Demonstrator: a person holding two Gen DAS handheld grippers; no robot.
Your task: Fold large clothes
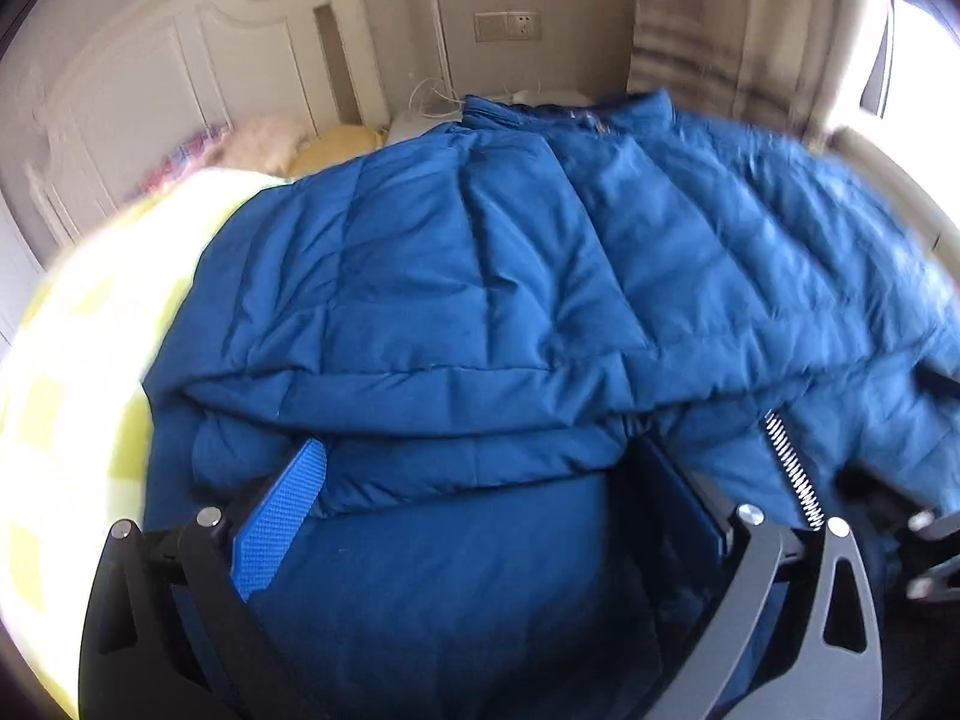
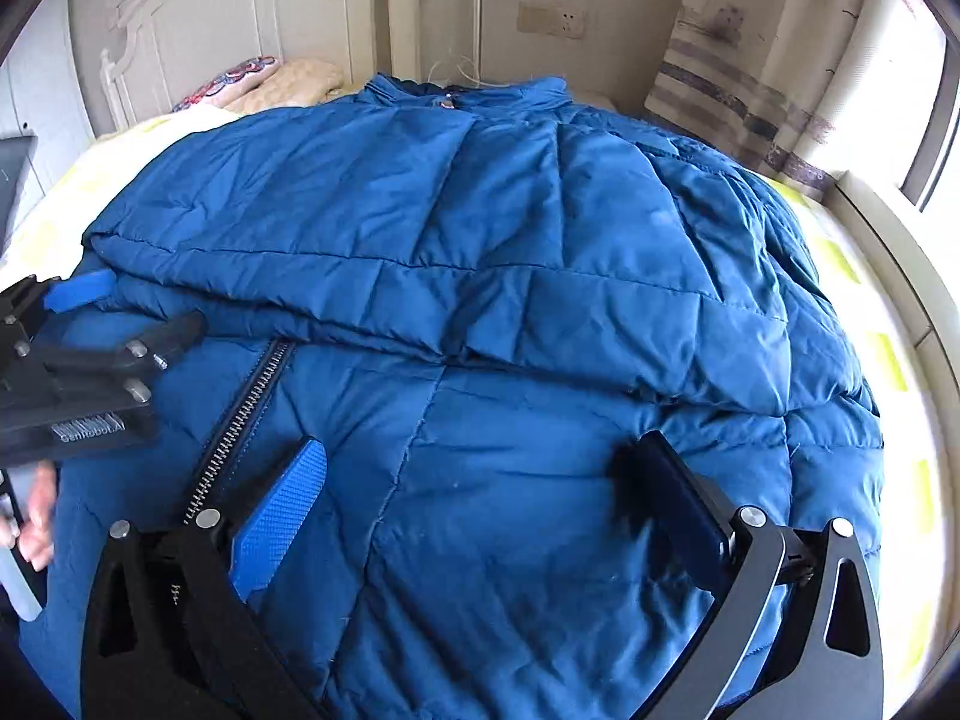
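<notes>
1 blue quilted jacket point(image 2: 480, 276), spread on a bed with a yellow sheet point(image 1: 78, 348); 2 grippers over its near part.

Sheet shows bare left of the left gripper point(image 1: 480, 516) and right of the right gripper point(image 2: 486, 510); the jacket's folded edge lies just ahead of both. Left gripper: jaws wide apart, 1 fingertip point(image 1: 294, 480) tucked under that fold, nothing clamped. Right gripper: jaws wide apart, resting on the fabric, holding nothing; zipper point(image 2: 240, 420) just to its left. 2 pillows point(image 2: 282, 84) lie far ahead by the headboard point(image 2: 198, 6).
</notes>
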